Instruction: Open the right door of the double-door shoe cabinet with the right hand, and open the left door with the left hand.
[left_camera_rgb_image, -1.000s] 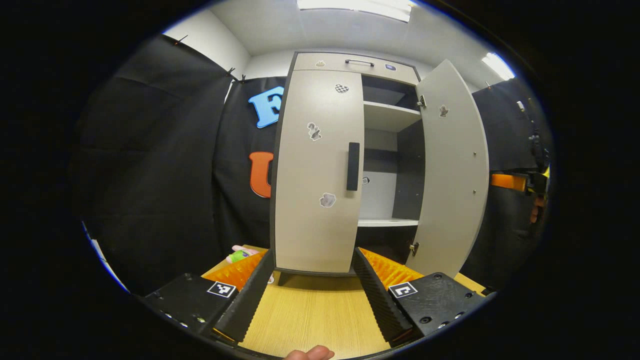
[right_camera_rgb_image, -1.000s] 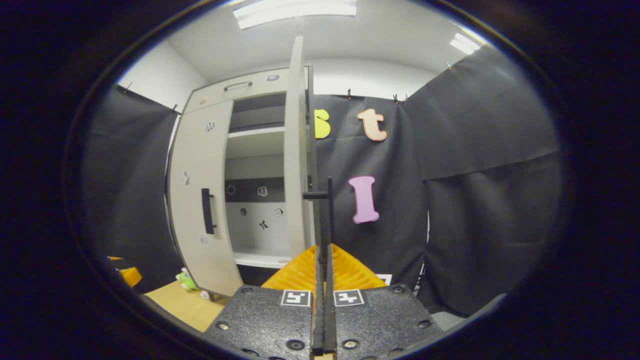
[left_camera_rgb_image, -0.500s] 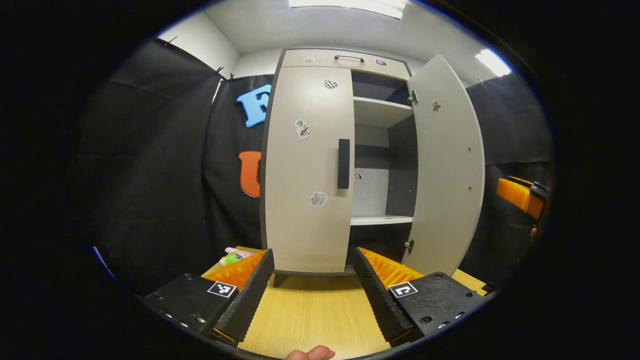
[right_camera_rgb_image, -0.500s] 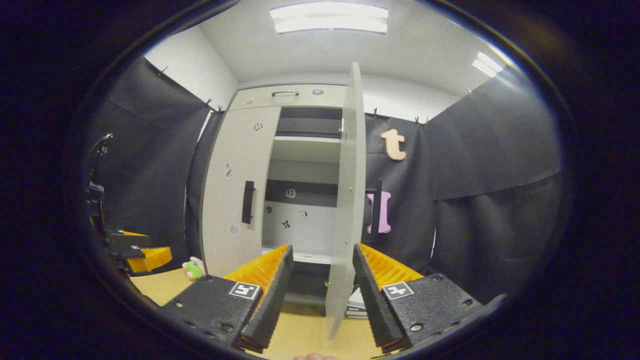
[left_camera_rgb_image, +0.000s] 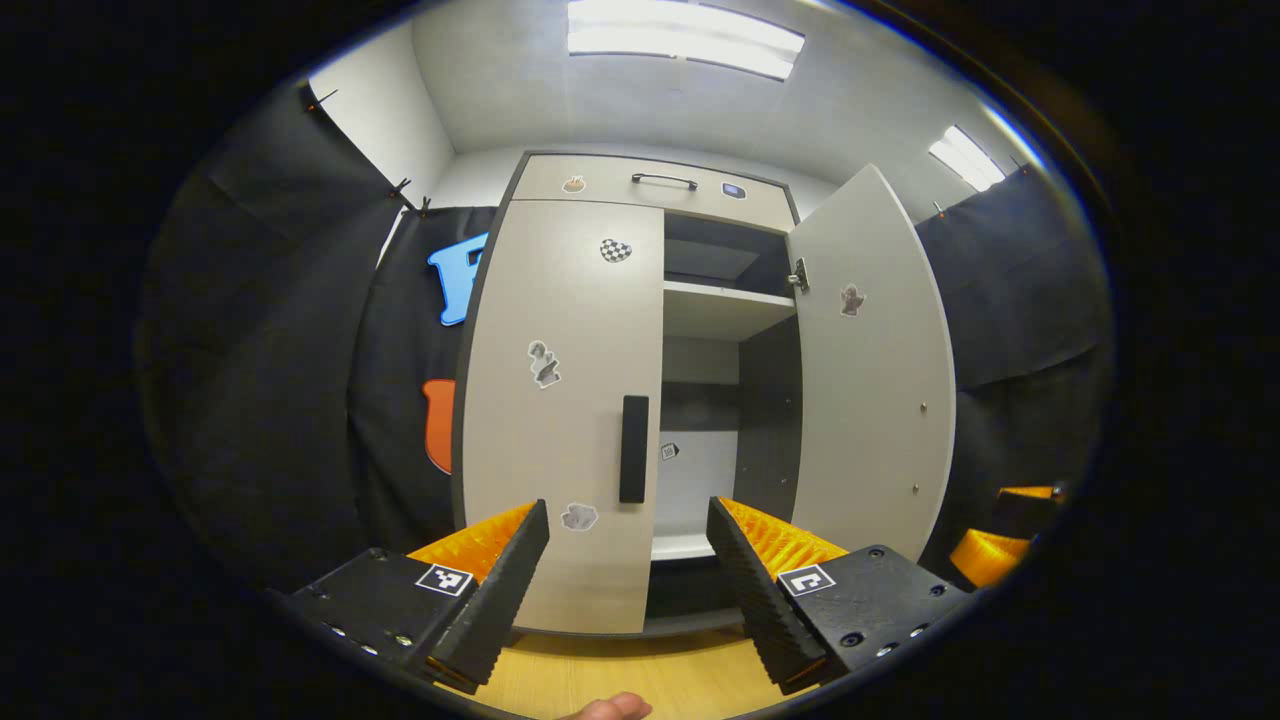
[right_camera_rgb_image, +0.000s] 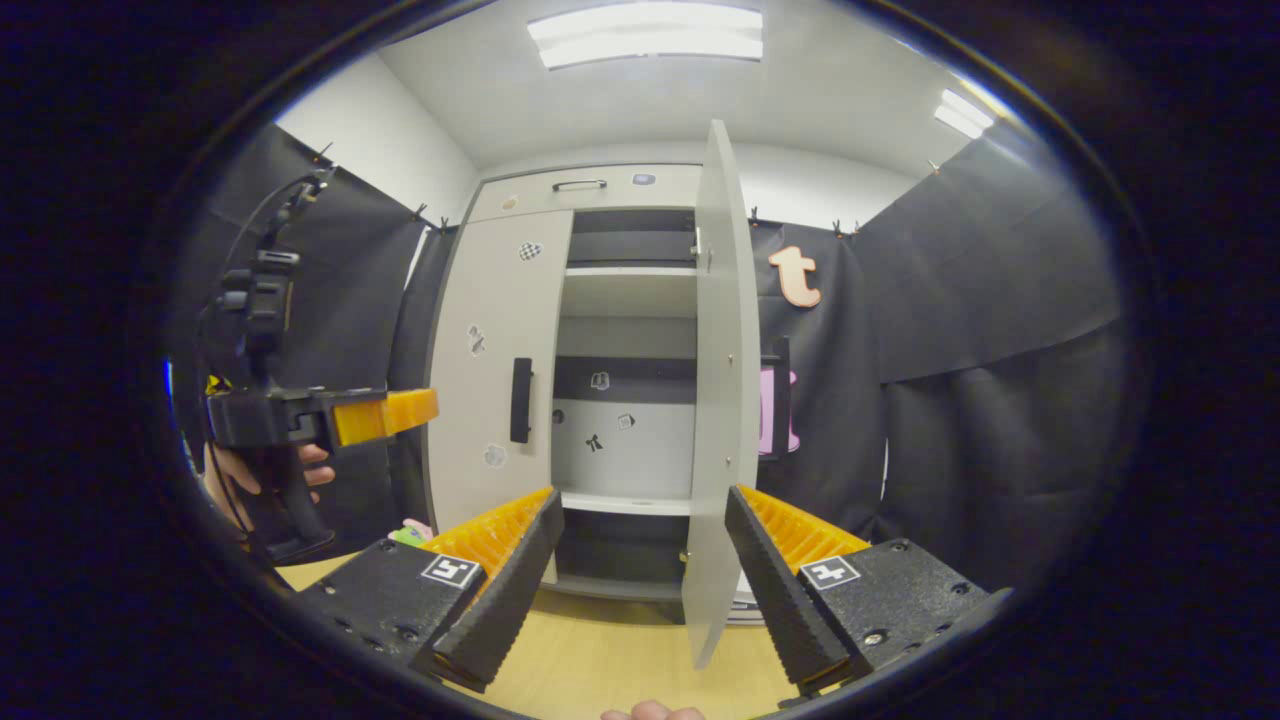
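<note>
The grey double-door shoe cabinet (left_camera_rgb_image: 560, 300) stands ahead. Its left door (left_camera_rgb_image: 560, 400) is closed, with a black vertical handle (left_camera_rgb_image: 633, 448). Its right door (left_camera_rgb_image: 870, 370) is swung wide open, baring white shelves (left_camera_rgb_image: 720, 298). My left gripper (left_camera_rgb_image: 627, 560) is open and empty, held in front of the left door just below its handle, apart from it. In the right gripper view, the right gripper (right_camera_rgb_image: 645, 565) is open and empty, back from the open right door (right_camera_rgb_image: 722, 400), whose handle (right_camera_rgb_image: 778, 398) sticks out behind it. The left gripper (right_camera_rgb_image: 385, 415) shows at the left, held by a hand (right_camera_rgb_image: 225, 475).
A wooden tabletop (right_camera_rgb_image: 600, 660) runs under the cabinet. A small green and pink toy (right_camera_rgb_image: 412, 532) lies by the cabinet's left foot. Black cloth walls close in on both sides. The right gripper (left_camera_rgb_image: 1000, 545) shows at the right edge of the left gripper view.
My right gripper let go of the right door's handle, opened and drew back; the door stays open. My left gripper rose and moved closer to the left door's handle.
</note>
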